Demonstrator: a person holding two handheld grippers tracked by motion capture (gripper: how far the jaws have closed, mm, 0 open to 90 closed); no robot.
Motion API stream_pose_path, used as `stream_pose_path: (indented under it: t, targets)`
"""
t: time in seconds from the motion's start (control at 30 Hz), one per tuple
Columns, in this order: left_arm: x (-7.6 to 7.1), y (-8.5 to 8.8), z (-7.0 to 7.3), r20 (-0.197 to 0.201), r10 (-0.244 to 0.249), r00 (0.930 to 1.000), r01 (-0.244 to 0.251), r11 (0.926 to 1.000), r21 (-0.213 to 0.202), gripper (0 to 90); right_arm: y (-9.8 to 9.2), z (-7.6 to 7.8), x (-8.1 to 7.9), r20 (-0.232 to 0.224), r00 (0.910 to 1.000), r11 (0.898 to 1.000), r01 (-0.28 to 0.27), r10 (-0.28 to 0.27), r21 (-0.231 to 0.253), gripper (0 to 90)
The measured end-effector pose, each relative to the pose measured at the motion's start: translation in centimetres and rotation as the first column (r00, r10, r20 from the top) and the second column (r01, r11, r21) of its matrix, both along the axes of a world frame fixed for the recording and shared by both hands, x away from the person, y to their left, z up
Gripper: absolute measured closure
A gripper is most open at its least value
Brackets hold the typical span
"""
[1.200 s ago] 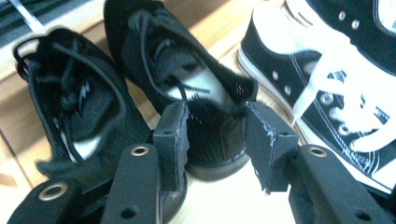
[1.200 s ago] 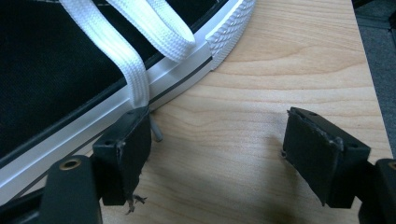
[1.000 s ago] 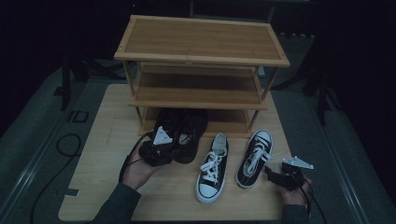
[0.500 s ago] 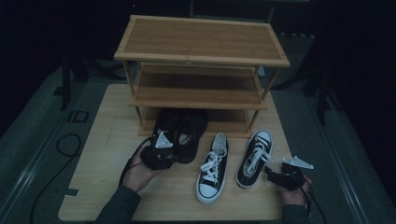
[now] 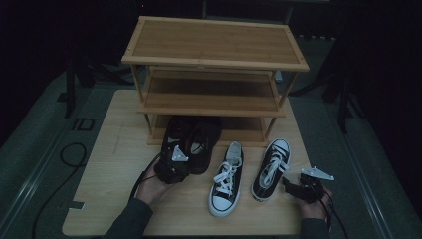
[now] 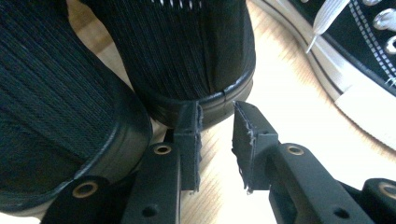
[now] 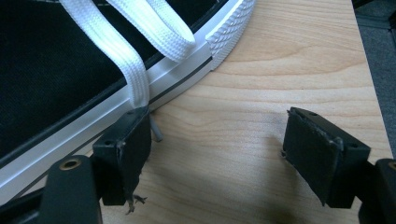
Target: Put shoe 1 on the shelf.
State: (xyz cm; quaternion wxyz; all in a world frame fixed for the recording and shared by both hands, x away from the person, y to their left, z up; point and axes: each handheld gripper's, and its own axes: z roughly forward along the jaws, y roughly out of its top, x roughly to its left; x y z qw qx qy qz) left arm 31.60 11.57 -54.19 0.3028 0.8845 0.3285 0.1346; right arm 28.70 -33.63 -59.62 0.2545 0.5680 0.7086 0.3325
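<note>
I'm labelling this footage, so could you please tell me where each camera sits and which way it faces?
High view: above the table's near edge, looking forward and down at the rack; forearms and both hand-held grippers show.
Left gripper view: on the left hand-held gripper, facing the black shoes; jaws show.
Right gripper view: on the right hand-held gripper, beside a sneaker; jaws show.
Shared: shoes, table.

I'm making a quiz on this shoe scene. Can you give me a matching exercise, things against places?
Things:
1. Black shoes
2. Left sneaker
3. Right sneaker
4. Rack

Places:
A. At the back of the board, shelves bare
B. Just left of the right tool
C. In the middle, toe toward the person
D. At the rack's foot, by the left tool

Pairs: 1-D, 2-C, 3-B, 4-A
</note>
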Motion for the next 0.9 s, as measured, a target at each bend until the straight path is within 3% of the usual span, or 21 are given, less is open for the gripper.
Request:
stream_pose_path:
  t: [0.47,0.7,0.9]
  targets:
    - [0.3,-0.5,-1.5,-0.026,-0.01,0.9996,0.011,0.999,0.044,89.8,0.0,0.0,0.0,0.0,1.0,1.0,0.0,0.0,0.0,23.2]
    - [0.3,-0.7,-1.9,-0.04,-0.013,0.9991,0.016,0.9975,0.068,90.0,0.0,0.0,0.0,0.0,1.0,1.0,0.0,0.0,0.0,23.2]
    - [0.3,-0.8,-2.1,-0.047,-0.011,0.9988,0.014,0.9981,0.061,90.0,0.0,0.0,0.0,0.0,1.0,1.0,0.0,0.0,0.0,23.2]
